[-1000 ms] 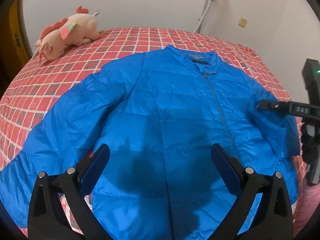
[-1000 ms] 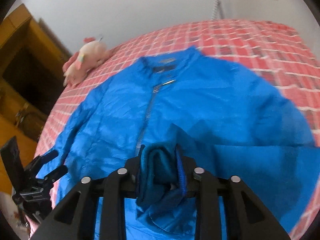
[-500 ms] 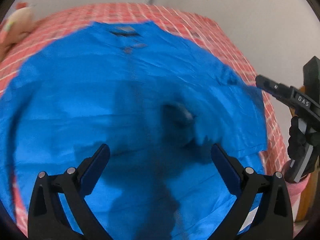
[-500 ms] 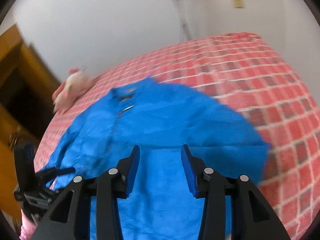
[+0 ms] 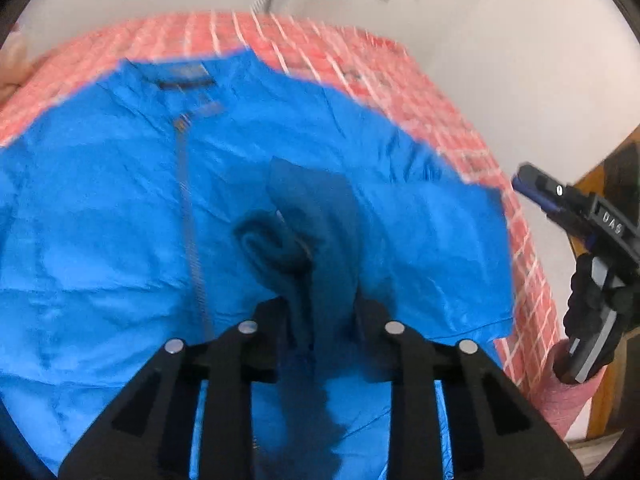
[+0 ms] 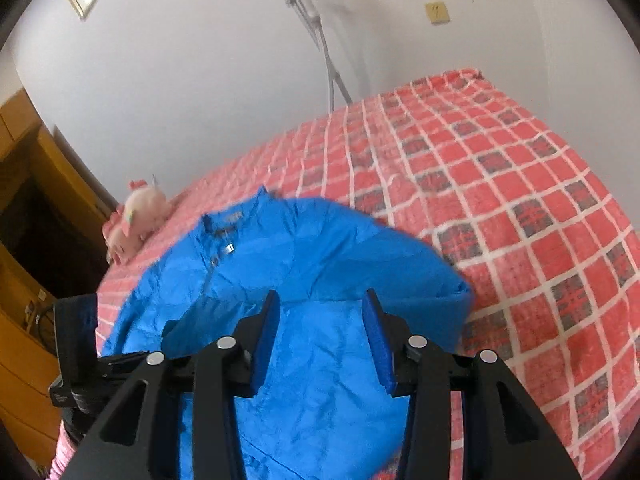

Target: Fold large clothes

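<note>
Your left gripper [image 5: 320, 312] has its fingers clamped on the folded sleeve cuff [image 5: 316, 248] of the blue jacket [image 6: 320, 264], which lies face-up on the bed [image 6: 520, 200]. Your right gripper [image 6: 322, 340] hangs over it, fingers apart. Carry the cuff low across the zipper [image 5: 192, 232], keeping the fold flat.
</note>
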### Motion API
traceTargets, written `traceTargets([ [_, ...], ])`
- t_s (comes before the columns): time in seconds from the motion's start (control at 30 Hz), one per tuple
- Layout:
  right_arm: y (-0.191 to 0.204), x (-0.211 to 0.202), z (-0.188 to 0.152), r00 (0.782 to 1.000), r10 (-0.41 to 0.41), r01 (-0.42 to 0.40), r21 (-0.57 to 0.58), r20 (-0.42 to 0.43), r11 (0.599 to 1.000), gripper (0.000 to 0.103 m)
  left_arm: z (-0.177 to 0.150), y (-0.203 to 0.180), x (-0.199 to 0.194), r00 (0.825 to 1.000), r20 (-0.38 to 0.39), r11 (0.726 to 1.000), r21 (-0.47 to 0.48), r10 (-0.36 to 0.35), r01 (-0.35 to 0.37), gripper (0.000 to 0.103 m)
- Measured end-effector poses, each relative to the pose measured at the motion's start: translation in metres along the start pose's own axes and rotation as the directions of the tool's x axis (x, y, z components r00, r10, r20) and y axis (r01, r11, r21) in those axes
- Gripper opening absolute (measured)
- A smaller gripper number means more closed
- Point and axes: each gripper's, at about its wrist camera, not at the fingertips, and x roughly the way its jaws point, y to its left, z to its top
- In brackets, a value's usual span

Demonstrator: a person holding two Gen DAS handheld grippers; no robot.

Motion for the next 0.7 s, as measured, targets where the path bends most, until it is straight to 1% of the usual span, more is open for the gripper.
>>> traceTargets([
  [0.07,-0.002,-0.010,0.003,0.999,0.018,-0.019,0.006,0.038,1.000,0.044,0.003,0.012,-0.027,0.997,0.079,1.000,-0.017,0.015,-0.014,0.023],
  [0.17,-0.002,-0.013,0.005,0.998,0.039,-0.039,0.011,0.059,0.999,0.044,0.006,0.034,-0.062,0.988,0.150,0.998,-0.051,0.045,-0.038,0.023],
  [0.23,0.001,-0.008,0.005,0.998,0.053,-0.053,0.005,0.045,0.999,0.044,0.008,0.052,-0.078,0.980,0.181,0.994,-0.083,0.088,-0.074,0.023],
  [0.3,0.007,0.000,0.003,0.998,0.063,-0.063,-0.010,0.023,0.998,0.044,0.010,0.071,-0.093,0.966,0.214,0.986,-0.115,0.147,-0.125,0.023],
  [0.4,0.021,0.019,0.001,0.996,0.084,-0.085,-0.047,-0.025,0.995,0.044,0.011,0.097,-0.108,0.944,0.242,0.968,-0.165,0.223,-0.187,0.023],
  [0.47,0.031,0.035,-0.001,0.994,0.083,-0.087,-0.065,-0.067,0.994,0.044,0.010,0.115,-0.113,0.936,0.240,0.958,-0.195,0.256,-0.212,0.024],
  [0.5,0.036,0.046,-0.002,0.992,0.083,-0.090,-0.075,-0.095,0.993,0.044,0.010,0.124,-0.113,0.937,0.229,0.953,-0.210,0.265,-0.218,0.024],
  [0.6,0.046,0.076,-0.009,0.983,0.071,-0.089,-0.096,-0.169,0.991,0.044,0.013,0.145,-0.103,0.949,0.182,0.947,-0.241,0.259,-0.212,0.025],
  [0.7,0.047,0.105,-0.020,0.970,0.024,-0.049,-0.098,-0.244,0.994,0.044,0.008,0.160,-0.084,0.957,0.118,0.938,-0.260,0.266,-0.229,0.026],
])
